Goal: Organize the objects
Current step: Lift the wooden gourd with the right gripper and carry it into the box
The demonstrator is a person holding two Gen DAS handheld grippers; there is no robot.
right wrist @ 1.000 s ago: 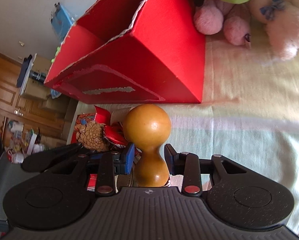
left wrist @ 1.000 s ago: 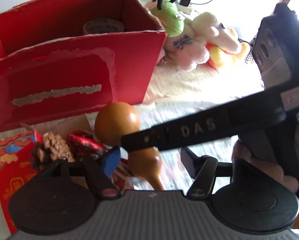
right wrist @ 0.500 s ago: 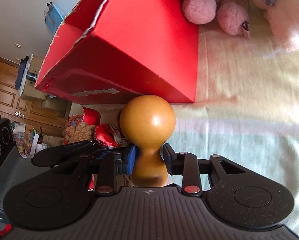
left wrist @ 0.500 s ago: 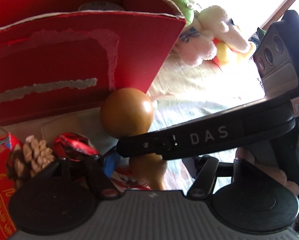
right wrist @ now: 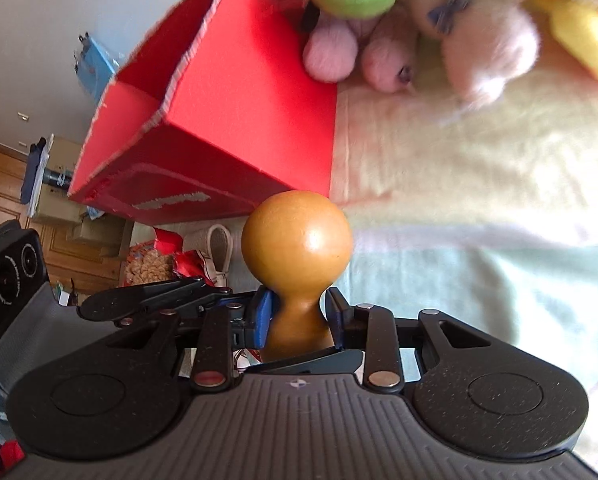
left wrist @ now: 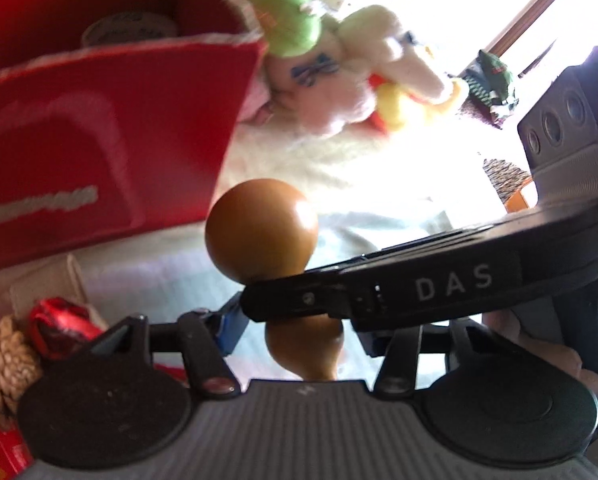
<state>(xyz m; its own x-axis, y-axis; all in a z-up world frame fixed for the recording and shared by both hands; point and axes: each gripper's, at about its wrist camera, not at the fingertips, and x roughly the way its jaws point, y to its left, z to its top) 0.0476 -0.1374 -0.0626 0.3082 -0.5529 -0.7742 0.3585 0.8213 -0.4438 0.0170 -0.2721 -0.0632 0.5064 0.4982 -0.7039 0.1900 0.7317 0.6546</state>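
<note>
Right gripper point(right wrist: 299, 320) clamped on the narrow waist of a glossy orange-brown double-bulbed gourd point(right wrist: 297, 248), blue-padded fingers point(right wrist: 264, 312) pressing in from both sides. The gourd is lifted clear of the pale striped blanket point(right wrist: 479, 220), its large round bulb pointing forward, just in front of the lower near corner of the open red cardboard box point(right wrist: 235, 112). From the left wrist view, the right tool crosses in front of the gourd's waist, and the left gripper point(left wrist: 299, 334) stands wide, released, its fingers on either side of the small bulb without visibly touching it. A roll of tape point(left wrist: 129, 32) lies inside the box. Pale plush toys point(right wrist: 471, 28) pile beside the box; a brown pinecone point(left wrist: 3, 352) and crumpled red foil point(left wrist: 57, 330) sit at lower left.
</note>
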